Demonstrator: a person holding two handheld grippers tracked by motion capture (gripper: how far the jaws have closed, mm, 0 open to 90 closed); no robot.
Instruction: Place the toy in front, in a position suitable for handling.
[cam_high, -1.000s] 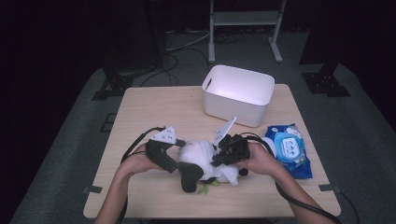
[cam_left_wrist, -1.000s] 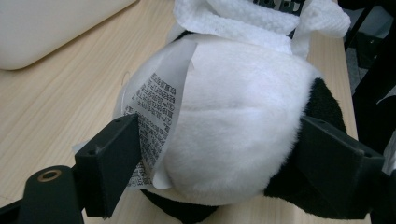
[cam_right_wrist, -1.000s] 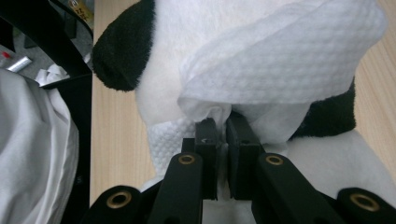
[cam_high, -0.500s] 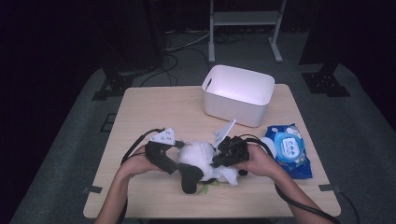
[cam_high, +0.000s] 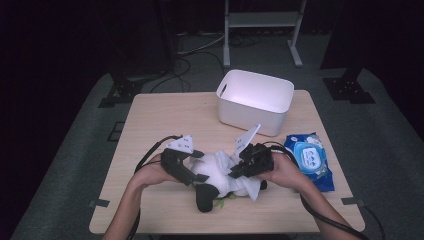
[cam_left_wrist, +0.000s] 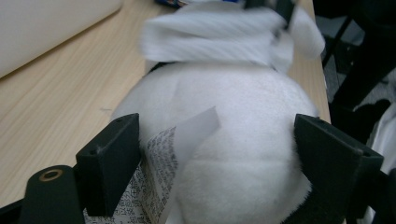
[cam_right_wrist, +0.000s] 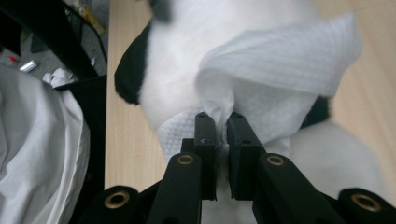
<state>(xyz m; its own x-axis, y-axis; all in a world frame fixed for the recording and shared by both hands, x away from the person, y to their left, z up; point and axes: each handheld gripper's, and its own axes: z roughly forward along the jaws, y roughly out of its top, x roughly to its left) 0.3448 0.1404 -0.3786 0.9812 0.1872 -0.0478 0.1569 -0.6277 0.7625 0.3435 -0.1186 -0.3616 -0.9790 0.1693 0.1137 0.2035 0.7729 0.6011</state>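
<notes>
Clamping the plush panda (cam_left_wrist: 233, 140) between my left gripper's (cam_left_wrist: 217, 158) jaws, I press a wet wipe (cam_right_wrist: 280, 79), pinched in my right gripper (cam_right_wrist: 223, 122), against it; wiping looks underway.

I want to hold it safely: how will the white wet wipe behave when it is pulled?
The wet wipe looks floppy: it drapes in folds over the plush toy. It probably weighs little, hanging from the shut right gripper. Being thin, it may tear if pulled hard.

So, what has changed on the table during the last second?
Almost nothing. The right tool stays shut on the white wipe over the plush toy, and the left tool keeps holding the toy's body. The white bin and the wipes pack have not moved.
</notes>
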